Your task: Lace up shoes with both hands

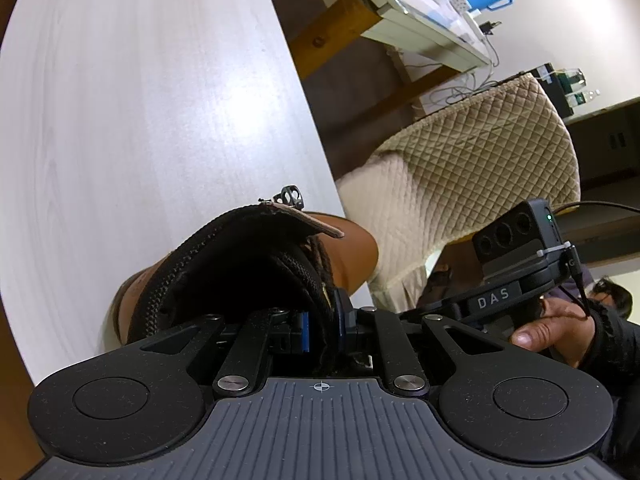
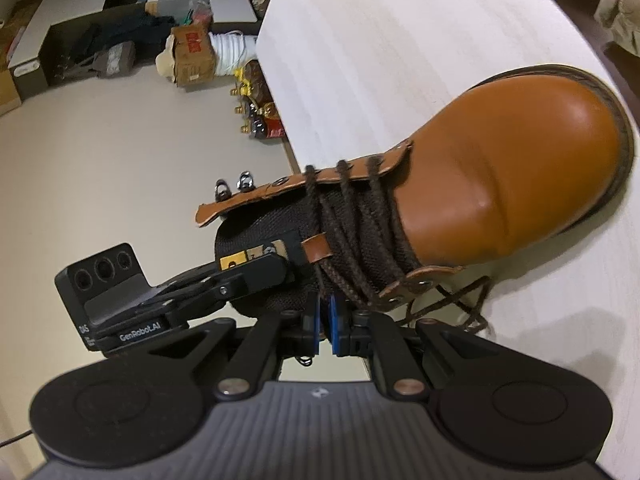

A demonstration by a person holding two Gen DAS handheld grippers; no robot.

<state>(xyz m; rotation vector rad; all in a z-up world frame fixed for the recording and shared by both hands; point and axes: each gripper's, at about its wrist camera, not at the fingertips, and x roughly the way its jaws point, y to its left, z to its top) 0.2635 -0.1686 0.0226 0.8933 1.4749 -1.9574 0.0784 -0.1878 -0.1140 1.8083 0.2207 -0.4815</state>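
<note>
We record one tan leather ankle boot (image 2: 500, 176) with dark brown braided laces (image 2: 352, 232), standing on the pale wood-grain table (image 2: 400, 40) near its edge. The left gripper (image 1: 323, 326) is pinched on the boot's black mesh tongue (image 1: 256, 264). The right gripper (image 2: 325, 328) is nearly closed (a lace strand between its blue pads).

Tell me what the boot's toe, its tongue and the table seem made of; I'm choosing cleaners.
Toe: smooth tan leather or a look-alike, semi-gloss, showing a soft highlight and a crease.
Tongue: dark woven mesh fabric, matte, its weave visible.
Table: pale wood-grain surface, probably laminate, with faint straight grain lines and a mild sheen; solid wood can't be ruled out.
</note>
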